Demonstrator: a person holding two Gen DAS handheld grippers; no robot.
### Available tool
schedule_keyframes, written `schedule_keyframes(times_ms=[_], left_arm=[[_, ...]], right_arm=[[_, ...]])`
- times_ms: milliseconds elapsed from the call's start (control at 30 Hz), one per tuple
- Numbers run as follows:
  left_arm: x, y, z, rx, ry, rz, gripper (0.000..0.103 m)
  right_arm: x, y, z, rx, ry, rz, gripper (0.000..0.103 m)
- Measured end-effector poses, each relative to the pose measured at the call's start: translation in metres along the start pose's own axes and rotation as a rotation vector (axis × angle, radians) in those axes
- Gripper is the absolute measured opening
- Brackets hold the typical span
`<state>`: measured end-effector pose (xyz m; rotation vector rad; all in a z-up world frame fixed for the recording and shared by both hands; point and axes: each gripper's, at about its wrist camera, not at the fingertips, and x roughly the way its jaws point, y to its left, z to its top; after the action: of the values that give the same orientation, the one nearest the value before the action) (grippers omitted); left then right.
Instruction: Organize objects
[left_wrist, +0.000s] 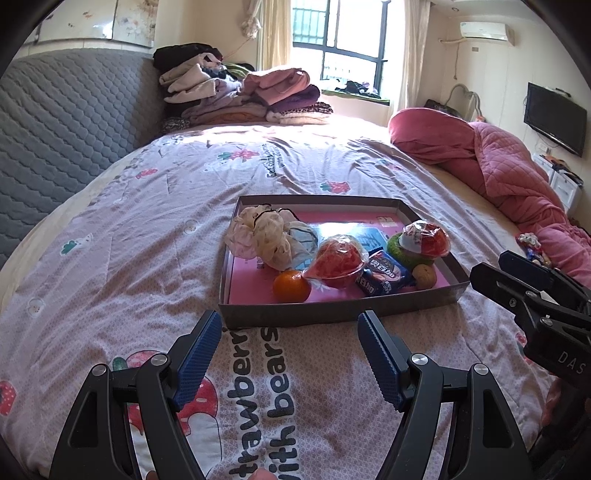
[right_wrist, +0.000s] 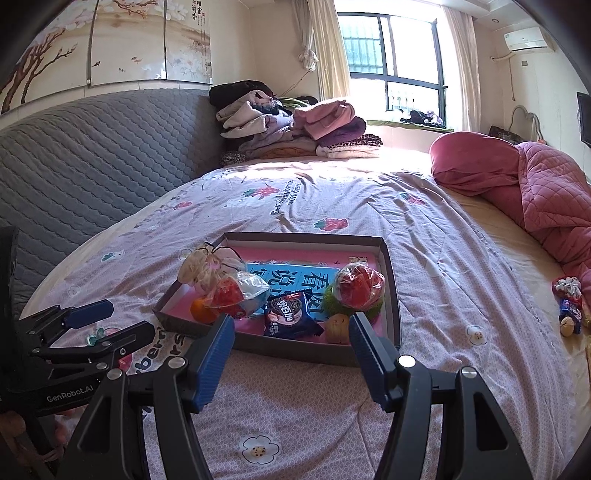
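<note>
Tray (left_wrist: 413, 300), shallow, grey-walled with pink floor, on bed quilt (left_wrist: 147, 258). Contents: orange (left_wrist: 291, 290) at near left; two clear-wrapped red items (left_wrist: 338, 263) (left_wrist: 425, 238), the second atop a green ring (left_wrist: 397, 247); dark blue snack packet (left_wrist: 384, 277); walnut (left_wrist: 424, 276) at near right; pale cloth scrunchies (left_wrist: 264, 236) at far left. Left claw (left_wrist: 290, 349): spread, empty, just short of tray's near wall. Right claw (right_wrist: 291, 349): spread, empty, above tray's near edge. Loose small items (right_wrist: 570, 306) on bed, well right of tray, beside pink quilted blanket (right_wrist: 546, 192).
</note>
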<state>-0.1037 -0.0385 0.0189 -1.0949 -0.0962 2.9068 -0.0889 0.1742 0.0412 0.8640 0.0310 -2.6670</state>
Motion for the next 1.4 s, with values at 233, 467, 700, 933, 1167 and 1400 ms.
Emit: schedule_keyframes(times_ms=[233, 467, 700, 933, 1167, 1400], left_arm=[[0.002, -0.001, -0.003, 0.009, -0.010, 0.001, 0.077], [0.007, -0.003, -0.007, 0.020, 0.007, 0.000, 0.077], [0.008, -0.005, -0.009, 0.027, 0.010, -0.005, 0.077], [0.013, -0.006, -0.011, 0.027, 0.033, -0.009, 0.077], [0.015, -0.006, -0.012, 0.029, 0.046, -0.010, 0.077], [0.020, -0.006, -0.014, 0.026, 0.073, -0.013, 0.077]], right_arm=[[0.005, 0.006, -0.007, -0.010, 0.012, 0.008, 0.064], [0.013, 0.007, -0.015, 0.002, 0.046, 0.012, 0.064], [0.015, 0.006, -0.017, 0.003, 0.051, 0.006, 0.064], [0.018, 0.004, -0.017, 0.005, 0.061, 0.003, 0.064], [0.023, 0.001, -0.020, 0.022, 0.082, 0.002, 0.064], [0.026, -0.002, -0.023, 0.035, 0.100, -0.003, 0.064]])
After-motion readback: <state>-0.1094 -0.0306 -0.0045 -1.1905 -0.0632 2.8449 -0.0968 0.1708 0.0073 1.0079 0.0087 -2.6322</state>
